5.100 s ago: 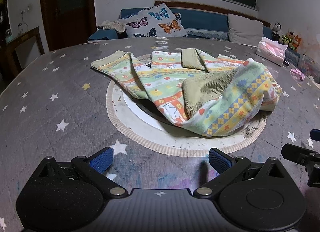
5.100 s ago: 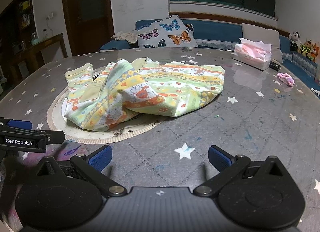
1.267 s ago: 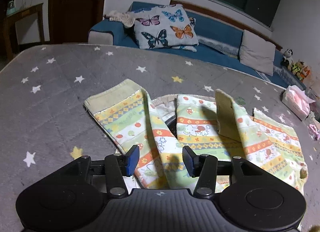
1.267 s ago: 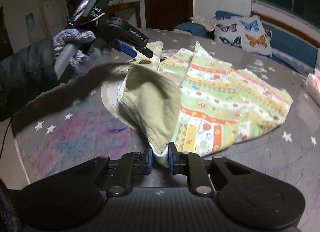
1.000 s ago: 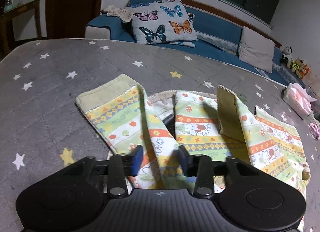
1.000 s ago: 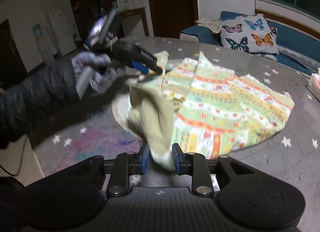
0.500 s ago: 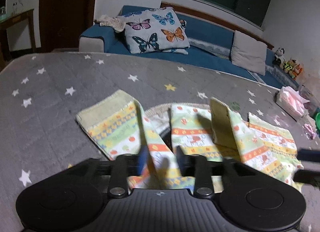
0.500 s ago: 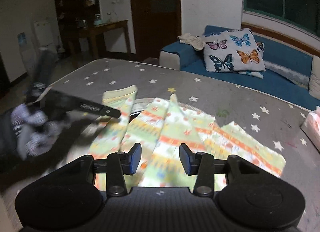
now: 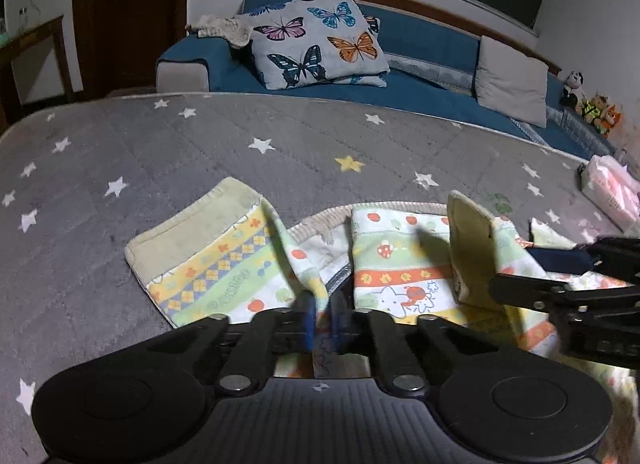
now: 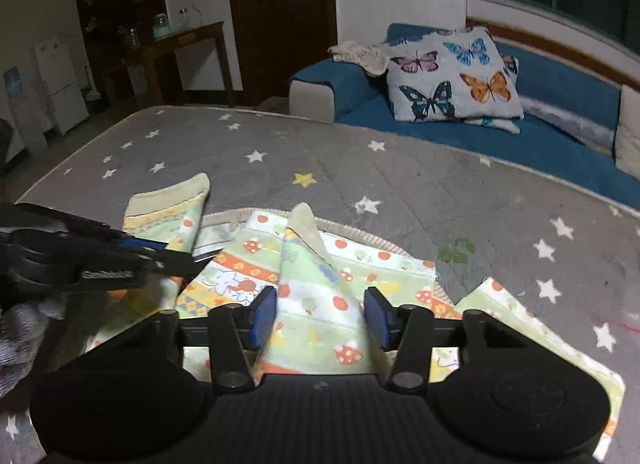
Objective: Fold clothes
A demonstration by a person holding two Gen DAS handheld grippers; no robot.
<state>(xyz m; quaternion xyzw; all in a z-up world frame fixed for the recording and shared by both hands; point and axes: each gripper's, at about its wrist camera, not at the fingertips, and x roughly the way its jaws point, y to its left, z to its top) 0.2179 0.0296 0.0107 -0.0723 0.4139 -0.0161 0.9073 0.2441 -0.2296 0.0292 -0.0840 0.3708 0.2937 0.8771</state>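
Left gripper [image 9: 322, 318]: pads pressed together, pinching a fold of the garment [image 9: 400, 264].
Right gripper [image 10: 320, 316]: jaws just closing, still spread astride a raised ridge, pads clear.
Garment: on the table [image 9: 160, 152]; cuff at 10 o'clock.

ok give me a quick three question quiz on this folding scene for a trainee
1. True or false: the left gripper has its jaws closed on the patterned garment.
2. Multiple choice: in the right wrist view, what lies between the jaws of the right gripper? A) a tissue pack B) a fold of the garment C) bare table
3. Fill in: the cushion on the sofa is printed with ____.

Key: 1 true. 2 B, though the jaws, which have just been closing, stand apart from the cloth and do not press it yet. 3 butterflies.
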